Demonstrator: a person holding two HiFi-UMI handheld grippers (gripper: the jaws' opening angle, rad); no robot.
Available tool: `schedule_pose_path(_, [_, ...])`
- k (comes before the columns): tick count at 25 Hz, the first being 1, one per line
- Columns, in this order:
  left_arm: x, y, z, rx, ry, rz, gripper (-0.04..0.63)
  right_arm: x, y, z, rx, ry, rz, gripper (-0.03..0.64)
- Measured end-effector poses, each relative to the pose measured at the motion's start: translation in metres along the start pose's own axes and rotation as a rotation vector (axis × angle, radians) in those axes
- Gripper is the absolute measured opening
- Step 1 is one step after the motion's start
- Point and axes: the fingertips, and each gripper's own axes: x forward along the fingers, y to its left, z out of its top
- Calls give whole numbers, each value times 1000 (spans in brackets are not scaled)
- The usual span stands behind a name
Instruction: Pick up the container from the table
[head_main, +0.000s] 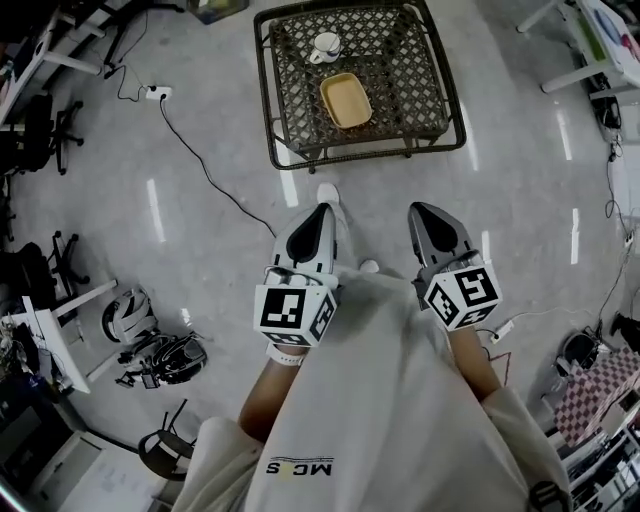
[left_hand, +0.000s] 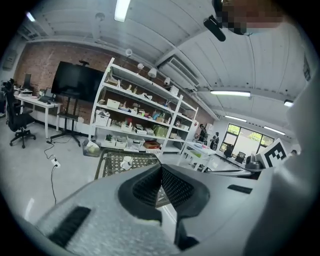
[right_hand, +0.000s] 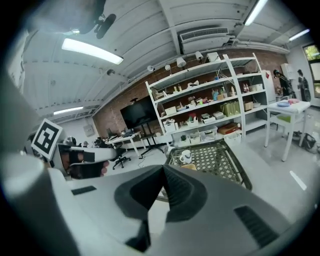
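A shallow tan container (head_main: 346, 99) lies on a low lattice-top table (head_main: 430, 70), with a white mug (head_main: 325, 46) behind it. The mug (right_hand: 185, 157) and a sliver of the container (right_hand: 189, 167) show over the jaws in the right gripper view. My left gripper (head_main: 318, 208) and right gripper (head_main: 421, 211) hang side by side over the floor, well short of the table and pointing toward it. Both have their jaws closed together with nothing between them. The left gripper view shows the table (left_hand: 112, 167) and mug (left_hand: 126, 162) beyond its jaws.
A power strip (head_main: 158, 93) and its black cable (head_main: 205, 170) trail across the floor left of the table. Chairs and gear (head_main: 160, 358) crowd the left side. A white shelving unit (right_hand: 210, 112) stands behind the table. White tables (head_main: 600, 40) stand at the right.
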Motion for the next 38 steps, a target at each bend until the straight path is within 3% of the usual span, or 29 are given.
schedule_pose_path(6, [54,56,50,-7,-13,-37,25,76,-5,56,-60,-1,-46,17])
schedule_pose_path(12, [101,99,66,-31,0,-55,25,133,-31,73,-99,17,-133,18])
schedule_pose_path(15, [115,111,66,-36,26,-44,25,152,-44,70,-87,40,-156,18])
schedule_pose_path(22, [144,131,64,-27,80,-14,25,191,-61,54,-142,128,-116,18])
schedule_pose_path(32, [164,131,31,-17,171,-23,25,225,-80,14,-123,197,-79,20])
schedule_pose_path(38, [187,131,20,-29,201,-8,25,253,-93,-2,-105,257,-44,60])
